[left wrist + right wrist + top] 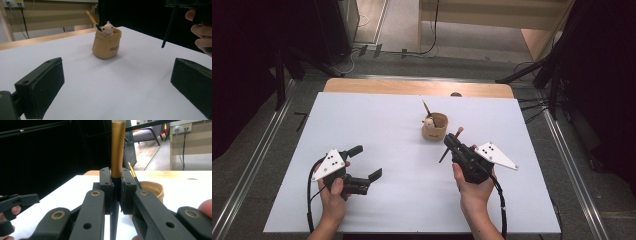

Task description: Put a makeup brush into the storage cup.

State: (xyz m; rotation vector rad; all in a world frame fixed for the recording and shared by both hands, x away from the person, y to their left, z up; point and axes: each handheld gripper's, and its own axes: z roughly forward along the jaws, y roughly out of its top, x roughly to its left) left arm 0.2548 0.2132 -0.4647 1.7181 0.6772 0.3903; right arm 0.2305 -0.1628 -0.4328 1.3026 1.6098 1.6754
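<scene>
Clamped in the right gripper, a slim dark-handled paintbrush with a gold metal ferrule is held upright just beside the tan sack-shaped ceramic brush pot. It is judged light, stiff and slippery, so the handle below the ferrule is best pinched. The left gripper is seen spread wide and empty.

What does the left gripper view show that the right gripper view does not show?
The left gripper view alone shows the left gripper with its jaws wide apart and nothing between them, and the small figure inside the tan holder. The right gripper view alone shows the right gripper shut on a brush with a gold ferrule. Both show the holder, the brush standing in it and the white table.
</scene>
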